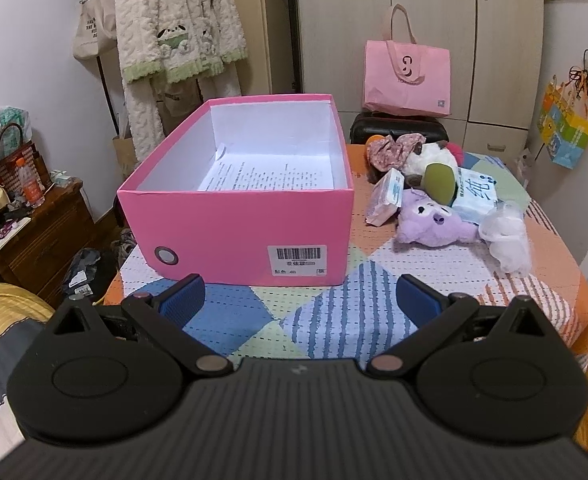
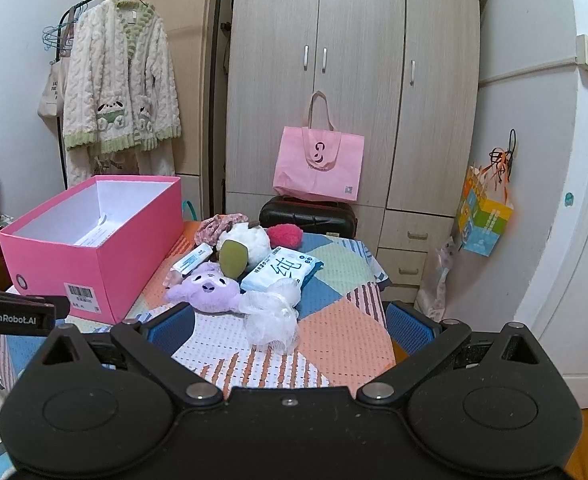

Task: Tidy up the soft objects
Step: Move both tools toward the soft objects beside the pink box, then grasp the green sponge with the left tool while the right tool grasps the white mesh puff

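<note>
An open pink box [image 1: 238, 236] with a printed paper sheet [image 1: 266, 176] inside stands on the patchwork table [image 1: 334, 312]; it also shows at the left of the right wrist view [image 2: 90, 256]. To its right lies a pile of soft things: a purple plush [image 1: 434, 220] [image 2: 210, 286], a white mesh puff [image 1: 508, 236] [image 2: 272, 316], a tissue pack [image 1: 474, 192] [image 2: 282, 270], a small pack [image 1: 386, 196], a green sponge [image 2: 233, 258], a white plush [image 2: 246, 240], a floral scrunchie [image 2: 220, 226] and a red puff [image 2: 285, 236]. My left gripper [image 1: 300, 300] is open before the box. My right gripper [image 2: 290, 320] is open, just short of the mesh puff.
A pink tote bag [image 2: 318, 168] sits on a black case [image 2: 308, 214] behind the table, before a wardrobe [image 2: 354, 80]. A fleece robe [image 2: 118, 84] hangs on a rack at the left. A wooden cabinet [image 1: 34, 236] with clutter stands left of the table.
</note>
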`<action>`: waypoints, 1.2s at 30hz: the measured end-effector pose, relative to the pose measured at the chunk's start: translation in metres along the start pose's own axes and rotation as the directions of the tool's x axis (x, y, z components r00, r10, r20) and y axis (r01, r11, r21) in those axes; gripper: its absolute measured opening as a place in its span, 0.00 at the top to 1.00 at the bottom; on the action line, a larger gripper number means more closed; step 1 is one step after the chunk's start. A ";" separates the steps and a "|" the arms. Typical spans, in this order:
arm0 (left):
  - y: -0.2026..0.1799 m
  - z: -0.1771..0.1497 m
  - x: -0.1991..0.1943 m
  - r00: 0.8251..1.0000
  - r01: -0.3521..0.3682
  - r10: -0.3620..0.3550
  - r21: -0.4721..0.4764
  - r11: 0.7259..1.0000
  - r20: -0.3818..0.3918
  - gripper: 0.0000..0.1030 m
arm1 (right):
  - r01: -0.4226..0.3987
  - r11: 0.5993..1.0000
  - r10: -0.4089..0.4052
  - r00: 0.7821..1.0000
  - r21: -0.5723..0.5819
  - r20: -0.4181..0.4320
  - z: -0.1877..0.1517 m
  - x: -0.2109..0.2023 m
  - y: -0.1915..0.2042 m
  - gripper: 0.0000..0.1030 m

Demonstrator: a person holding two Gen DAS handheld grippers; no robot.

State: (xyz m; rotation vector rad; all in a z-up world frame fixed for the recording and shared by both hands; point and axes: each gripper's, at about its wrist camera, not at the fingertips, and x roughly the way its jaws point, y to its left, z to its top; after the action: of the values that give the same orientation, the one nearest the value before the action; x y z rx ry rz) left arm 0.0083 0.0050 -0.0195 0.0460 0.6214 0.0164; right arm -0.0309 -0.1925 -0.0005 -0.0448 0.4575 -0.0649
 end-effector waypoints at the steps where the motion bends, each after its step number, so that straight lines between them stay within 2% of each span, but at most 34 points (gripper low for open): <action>1: 0.001 0.000 0.001 1.000 -0.002 0.002 -0.001 1.000 0.000 0.00 | 0.000 1.000 0.000 1.000 0.000 0.000 0.000 0.000 0.000 0.00; 7: 0.003 -0.002 -0.001 1.000 0.002 -0.003 0.010 1.000 0.019 0.00 | 0.003 1.000 -0.003 1.000 0.000 -0.012 -0.002 0.003 -0.001 0.00; 12: 0.002 -0.003 -0.010 0.995 0.004 -0.007 0.030 1.000 0.101 0.00 | 0.008 1.000 -0.008 1.000 0.008 -0.022 -0.003 0.005 -0.001 0.00; 17: 0.000 -0.002 -0.008 0.995 0.050 -0.054 0.047 0.998 0.089 0.00 | 0.005 1.000 -0.005 1.000 -0.005 -0.022 -0.003 0.005 0.004 0.00; 28: 0.000 -0.005 -0.015 0.992 0.081 -0.086 0.062 0.995 0.088 0.00 | -0.003 1.000 0.003 1.000 -0.006 -0.021 -0.004 0.004 0.006 0.00; 33: -0.001 0.000 -0.017 0.988 0.107 -0.112 0.048 0.993 0.107 0.00 | -0.002 1.000 0.002 1.000 -0.003 -0.015 -0.002 0.003 0.001 0.00; 36: -0.006 0.007 -0.017 0.980 0.152 -0.158 0.052 0.987 0.125 0.00 | -0.027 1.000 0.028 0.999 -0.009 0.016 -0.002 0.001 -0.004 0.00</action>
State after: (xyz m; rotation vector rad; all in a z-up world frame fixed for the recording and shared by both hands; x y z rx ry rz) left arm -0.0009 -0.0013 -0.0042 0.0389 0.4950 -0.1496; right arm -0.0311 -0.1964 -0.0027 -0.0478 0.4418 -0.0354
